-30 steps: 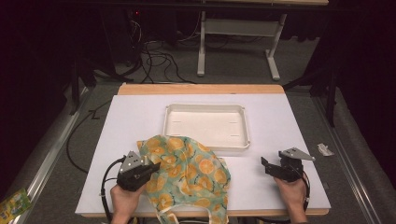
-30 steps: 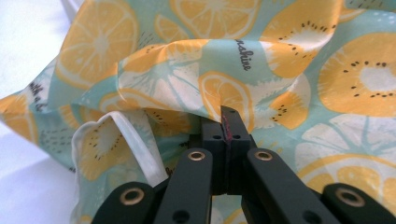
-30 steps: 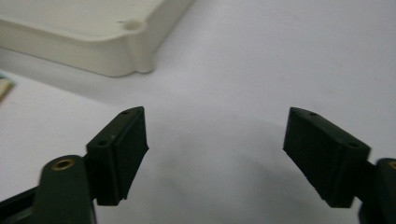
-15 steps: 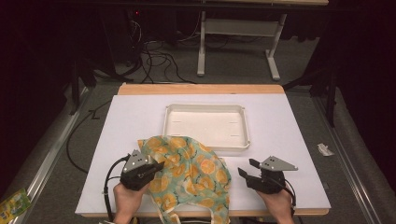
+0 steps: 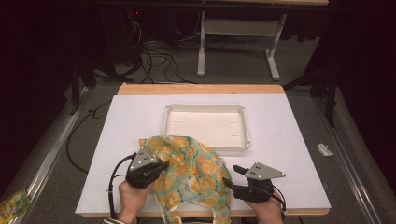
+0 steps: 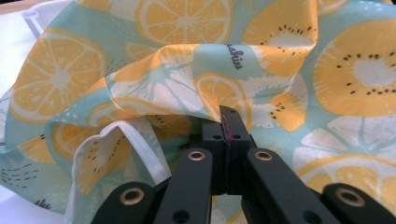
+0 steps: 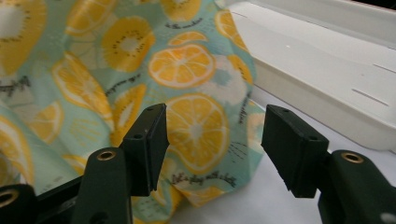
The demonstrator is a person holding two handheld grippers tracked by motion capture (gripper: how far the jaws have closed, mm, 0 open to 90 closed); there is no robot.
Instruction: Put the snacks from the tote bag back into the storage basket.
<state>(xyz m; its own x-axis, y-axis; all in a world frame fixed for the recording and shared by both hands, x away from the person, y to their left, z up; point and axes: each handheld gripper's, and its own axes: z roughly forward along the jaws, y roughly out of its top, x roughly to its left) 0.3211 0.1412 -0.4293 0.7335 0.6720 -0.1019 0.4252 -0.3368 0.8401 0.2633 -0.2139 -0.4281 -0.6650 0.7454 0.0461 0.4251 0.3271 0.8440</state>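
A cloth bag (image 5: 196,172) printed with orange and kiwi slices on pale blue lies crumpled at the near middle of the white table (image 5: 289,154). My left gripper (image 5: 163,165) rests on the bag's left side. In the left gripper view its jaws (image 6: 229,116) are shut, and a fold of the bag (image 6: 280,46) is pinched at their tip. My right gripper (image 5: 232,175) is at the bag's right edge. Its jaws (image 7: 212,140) have just been closing a little and stand open, with the bag's edge (image 7: 187,65) lying in the gap, untouched.
A shallow white tray (image 5: 205,108) sits just behind the bag, its near wall (image 7: 327,70) close on the right gripper's right. Beyond the table are cables and a desk frame (image 5: 271,56). A paper scrap (image 5: 324,149) and a yellow packet (image 5: 11,203) lie on the floor.
My right gripper has moved left from the table's right side to the bag's right edge, and its jaws have narrowed. The left gripper and the bag have stayed put.
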